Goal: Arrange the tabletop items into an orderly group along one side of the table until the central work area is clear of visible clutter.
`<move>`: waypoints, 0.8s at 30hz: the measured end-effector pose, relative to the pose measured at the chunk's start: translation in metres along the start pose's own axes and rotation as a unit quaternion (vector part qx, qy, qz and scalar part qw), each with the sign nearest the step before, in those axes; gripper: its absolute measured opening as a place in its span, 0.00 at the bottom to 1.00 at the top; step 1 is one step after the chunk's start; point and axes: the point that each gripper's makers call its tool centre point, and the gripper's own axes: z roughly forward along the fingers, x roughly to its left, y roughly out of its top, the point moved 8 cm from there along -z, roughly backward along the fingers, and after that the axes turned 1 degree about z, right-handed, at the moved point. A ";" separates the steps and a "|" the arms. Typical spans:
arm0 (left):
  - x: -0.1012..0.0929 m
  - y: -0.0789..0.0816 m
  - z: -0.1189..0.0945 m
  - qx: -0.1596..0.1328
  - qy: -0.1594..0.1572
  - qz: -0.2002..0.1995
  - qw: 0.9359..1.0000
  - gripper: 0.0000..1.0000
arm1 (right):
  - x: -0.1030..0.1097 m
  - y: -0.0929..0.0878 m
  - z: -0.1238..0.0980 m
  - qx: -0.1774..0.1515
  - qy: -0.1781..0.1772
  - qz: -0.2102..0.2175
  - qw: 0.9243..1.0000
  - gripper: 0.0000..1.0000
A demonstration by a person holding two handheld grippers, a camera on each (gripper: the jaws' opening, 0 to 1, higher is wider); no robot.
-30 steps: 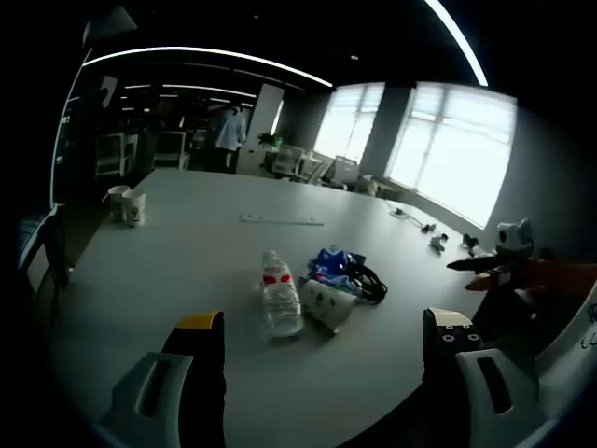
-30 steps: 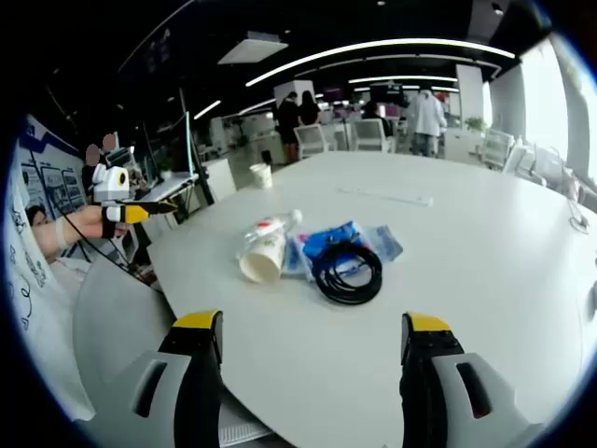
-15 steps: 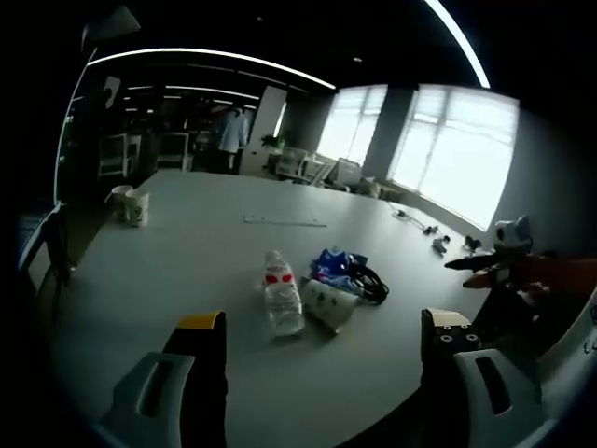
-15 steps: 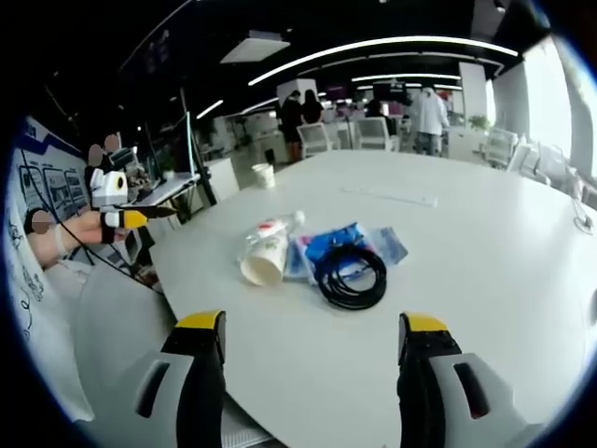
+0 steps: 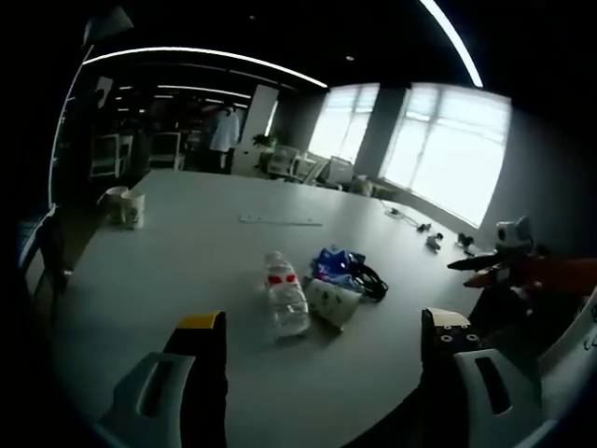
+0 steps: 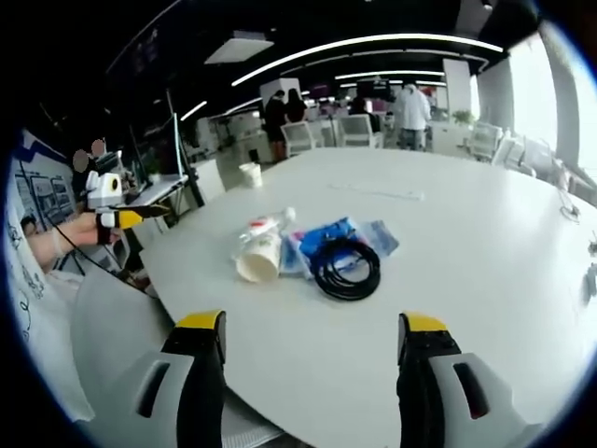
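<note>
Ahead of my left gripper (image 5: 317,350) and right gripper (image 6: 308,350), jaws wide, empty: water bottle (image 5: 284,301), rigid, rollable—grasp mid-body; paper cup (image 6: 258,258), crushable; coiled cable (image 6: 345,268), floppy.

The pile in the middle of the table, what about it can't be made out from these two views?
- Water bottle: right gripper view, mostly hidden behind the paper cup.
- Blue packet: left gripper view, print too small and blurred to read; partly under the black cable coil.
- Cup markings: left gripper view, too dim to read.
</note>
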 end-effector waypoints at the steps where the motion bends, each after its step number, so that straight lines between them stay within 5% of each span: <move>1: 0.001 0.000 -0.001 0.000 -0.002 0.001 1.000 0.83 | 0.002 0.000 -0.001 0.000 -0.003 -0.002 1.000 0.73; 11: 0.014 -0.003 -0.005 0.006 -0.026 -0.001 1.000 0.81 | 0.021 0.008 -0.002 -0.004 -0.029 0.005 1.000 0.73; 24: 0.015 -0.007 -0.003 0.002 -0.004 -0.004 1.000 0.78 | 0.015 0.019 0.015 0.001 -0.012 -0.007 1.000 0.72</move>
